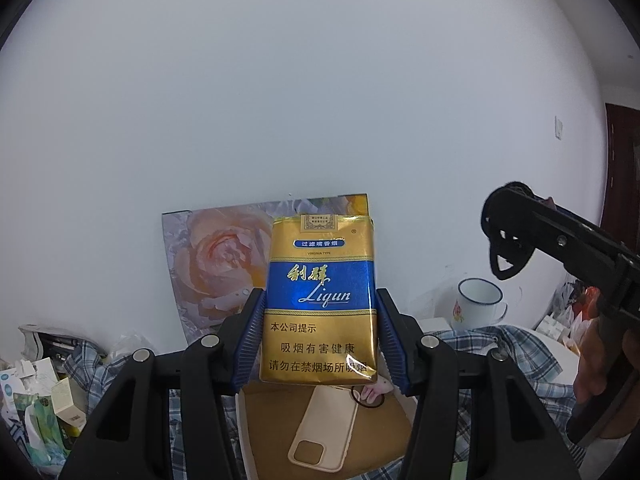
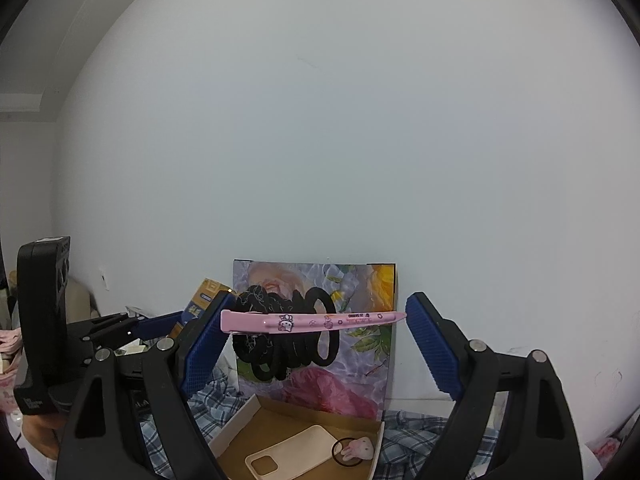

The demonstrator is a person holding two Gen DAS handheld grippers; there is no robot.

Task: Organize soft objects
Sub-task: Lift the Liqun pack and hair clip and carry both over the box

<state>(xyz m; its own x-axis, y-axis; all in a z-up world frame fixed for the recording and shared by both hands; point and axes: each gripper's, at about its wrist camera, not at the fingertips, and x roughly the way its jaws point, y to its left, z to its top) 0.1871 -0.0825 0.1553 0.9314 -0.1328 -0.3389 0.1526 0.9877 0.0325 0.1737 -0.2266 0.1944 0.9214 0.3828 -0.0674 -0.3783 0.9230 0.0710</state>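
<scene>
Jaws of the left gripper (image 1: 320,334) clamp an upright gold-and-blue Liqun cigarette pack (image 1: 322,300), while the right gripper (image 2: 316,346) pinches a pink hair clip (image 2: 312,321) end to end, black hair ties (image 2: 286,334) threaded on it. Both hang above an open cardboard box (image 2: 304,426) on a plaid cloth (image 1: 516,344), holding a beige phone case (image 2: 282,454) and a bunny hair tie (image 2: 356,450). A floral board (image 2: 360,280) leans against the wall behind; a white enamel mug (image 1: 478,308) stands off to the right.

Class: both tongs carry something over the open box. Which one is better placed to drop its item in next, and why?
Left, probably: its pack hangs directly above the box; the right clip sits higher, nearer the lid.
</scene>
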